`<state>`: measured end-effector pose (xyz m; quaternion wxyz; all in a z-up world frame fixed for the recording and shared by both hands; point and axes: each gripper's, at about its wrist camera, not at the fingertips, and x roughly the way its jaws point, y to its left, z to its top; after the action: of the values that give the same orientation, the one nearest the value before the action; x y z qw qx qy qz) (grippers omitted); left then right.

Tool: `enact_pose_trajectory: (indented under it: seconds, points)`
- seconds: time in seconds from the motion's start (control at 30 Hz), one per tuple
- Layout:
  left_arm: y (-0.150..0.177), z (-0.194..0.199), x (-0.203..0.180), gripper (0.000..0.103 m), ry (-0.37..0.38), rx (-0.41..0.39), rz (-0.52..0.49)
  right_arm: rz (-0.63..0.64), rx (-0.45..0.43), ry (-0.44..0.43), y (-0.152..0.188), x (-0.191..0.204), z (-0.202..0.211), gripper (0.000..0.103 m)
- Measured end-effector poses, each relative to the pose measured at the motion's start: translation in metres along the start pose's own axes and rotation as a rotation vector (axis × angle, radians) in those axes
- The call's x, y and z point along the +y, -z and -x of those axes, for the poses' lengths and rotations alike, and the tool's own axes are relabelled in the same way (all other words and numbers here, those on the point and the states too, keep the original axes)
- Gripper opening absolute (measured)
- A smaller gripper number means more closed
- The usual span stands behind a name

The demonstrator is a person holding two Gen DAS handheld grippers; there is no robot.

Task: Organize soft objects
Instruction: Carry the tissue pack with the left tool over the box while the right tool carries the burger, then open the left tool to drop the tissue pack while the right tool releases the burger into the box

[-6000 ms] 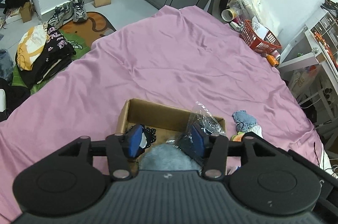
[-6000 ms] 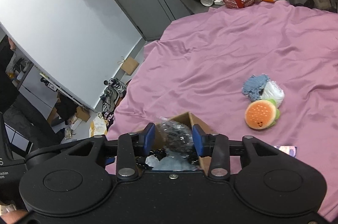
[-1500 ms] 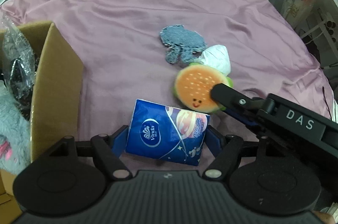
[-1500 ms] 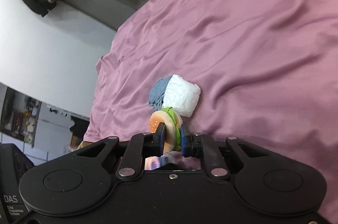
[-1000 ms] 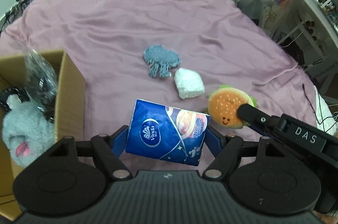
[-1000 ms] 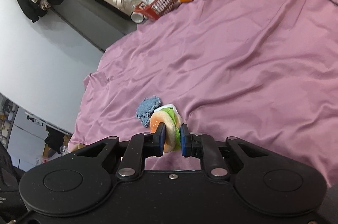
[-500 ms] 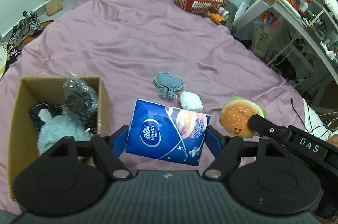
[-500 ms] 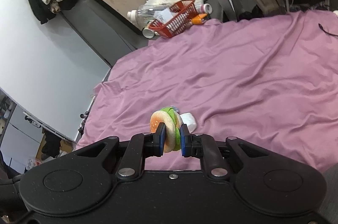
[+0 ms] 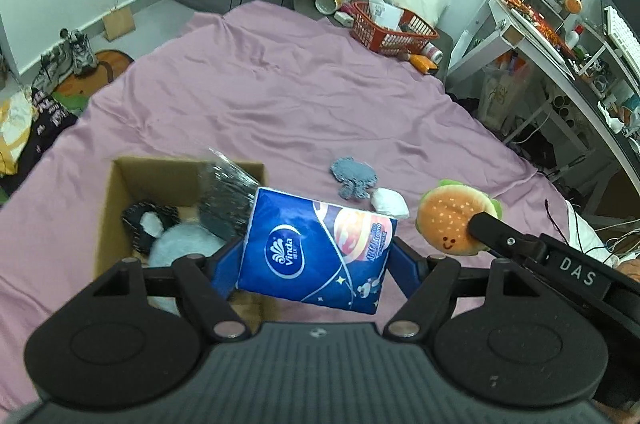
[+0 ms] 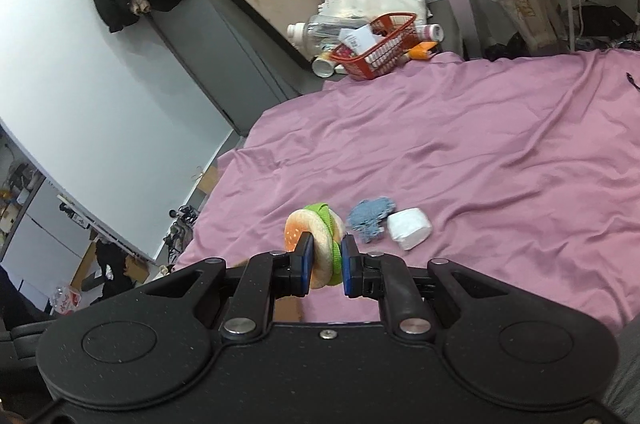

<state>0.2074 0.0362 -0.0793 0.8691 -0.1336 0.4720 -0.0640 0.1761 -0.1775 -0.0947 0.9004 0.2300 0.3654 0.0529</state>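
Note:
My left gripper (image 9: 316,256) is shut on a blue Vinda tissue pack (image 9: 316,248), held in the air beside the right wall of an open cardboard box (image 9: 116,192). Inside the box lie a grey plush toy (image 9: 180,248), a black lacy item (image 9: 150,220) and a crinkled clear bag (image 9: 228,196). My right gripper (image 10: 325,260) is shut on a plush burger (image 10: 316,228), also lifted; the left wrist view shows the burger (image 9: 448,220) to the right of the pack. On the pink sheet lie a blue-grey knitted piece (image 9: 354,178) (image 10: 370,214) and a white wrapped bundle (image 9: 390,202) (image 10: 410,222).
The pink bed sheet (image 9: 280,96) stretches far ahead. A red basket (image 9: 390,28) with bottles stands at the bed's far corner. A white desk (image 9: 552,44) with shelves runs along the right. Clothes and shoes (image 9: 68,60) lie on the floor at left.
Both grippers have risen and pulled back with their loads. The tissue pack now hangs nearer the box, and the burger sits higher above the sheet.

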Motion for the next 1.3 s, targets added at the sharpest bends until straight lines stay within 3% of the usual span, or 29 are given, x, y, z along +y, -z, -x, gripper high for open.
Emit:
enact_pose_trajectory:
  seconds: [0.2, 0.7, 0.8, 1.1, 1.17, 1.23, 1.3]
  points:
    - [0.001, 0.011, 0.022, 0.075, -0.008, -0.007, -0.008, 0.041, 0.013, -0.023, 0.013, 0.026, -0.001, 0.015]
    - [0.023, 0.011, 0.071, 0.076, -0.081, 0.073, 0.009, 0.073, 0.090, -0.082, 0.041, 0.065, -0.006, 0.015]
    - [0.022, 0.008, 0.074, 0.077, -0.131, 0.087, 0.002, 0.076, 0.114, -0.090, 0.048, 0.070, -0.007, 0.015]
    - [0.014, 0.021, 0.079, 0.078, -0.150, 0.046, 0.024, 0.084, 0.186, -0.115, 0.066, 0.081, -0.013, 0.015]
    - [0.013, 0.022, 0.080, 0.078, -0.147, 0.045, 0.027, 0.085, 0.199, -0.117, 0.068, 0.082, -0.014, 0.016]
    - [0.013, 0.022, 0.078, 0.078, -0.146, 0.045, 0.027, 0.075, 0.227, -0.113, 0.070, 0.080, -0.016, 0.026]
    - [0.014, 0.022, 0.076, 0.078, -0.143, 0.045, 0.028, 0.043, 0.250, -0.115, 0.069, 0.074, -0.018, 0.028]
